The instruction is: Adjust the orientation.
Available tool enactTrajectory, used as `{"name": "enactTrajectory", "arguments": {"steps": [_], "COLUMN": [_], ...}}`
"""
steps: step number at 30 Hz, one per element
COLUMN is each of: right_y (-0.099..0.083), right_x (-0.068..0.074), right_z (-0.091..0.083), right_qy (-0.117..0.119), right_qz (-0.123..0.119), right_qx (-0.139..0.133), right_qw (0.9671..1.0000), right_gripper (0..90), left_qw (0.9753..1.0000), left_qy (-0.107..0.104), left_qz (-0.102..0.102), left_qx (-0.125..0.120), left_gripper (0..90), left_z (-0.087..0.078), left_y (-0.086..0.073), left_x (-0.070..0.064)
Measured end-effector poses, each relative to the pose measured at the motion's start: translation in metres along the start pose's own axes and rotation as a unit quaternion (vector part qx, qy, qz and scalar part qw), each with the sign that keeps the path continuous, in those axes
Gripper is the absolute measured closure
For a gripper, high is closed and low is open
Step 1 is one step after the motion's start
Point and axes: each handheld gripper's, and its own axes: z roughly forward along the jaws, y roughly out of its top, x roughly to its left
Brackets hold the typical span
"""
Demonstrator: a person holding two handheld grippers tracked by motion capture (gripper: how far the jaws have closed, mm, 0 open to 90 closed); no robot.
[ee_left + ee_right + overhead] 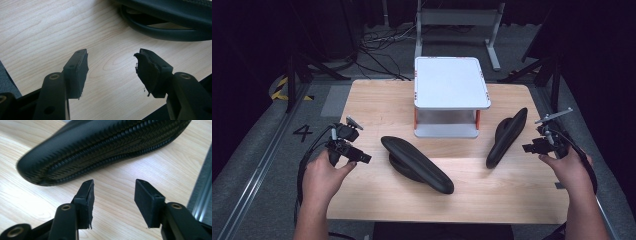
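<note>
Two black shoes lie on their sides on the wooden table [377, 102]. One shoe [417, 164] is left of centre; its rim [170, 22] fills the upper right of the left gripper view. The other shoe [507, 136] lies at the right, its ridged sole [105, 147] facing the right gripper. My left gripper [364, 158] [111, 72] is open just left of the first shoe, nothing between its pads. Near the table's right edge my right gripper [528, 148] [113, 200] is open and empty, close beside the second shoe.
A white two-tier stand [451, 82] with orange posts sits at the table's back centre, between the shoes. Cables [382, 42] and a metal frame [459, 20] lie on the floor beyond the table. Bare wood runs along the table's front.
</note>
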Motion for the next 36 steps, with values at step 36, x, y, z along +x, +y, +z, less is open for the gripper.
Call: {"name": "enactTrajectory", "arguments": {"steps": [36], "right_y": [0.009], "right_x": [0.029], "right_z": [0.005], "right_qy": [0.022], "right_qz": [-0.045], "right_qx": [0.002], "right_qw": [0.9987], "right_gripper": [46.7], "left_qw": [0.9935], "left_qy": [-0.04], "left_qz": [0.102], "left_qx": [0.032], "left_gripper": [37.3], "left_z": [0.036], "left_y": [0.01], "left_x": [-0.044]}}
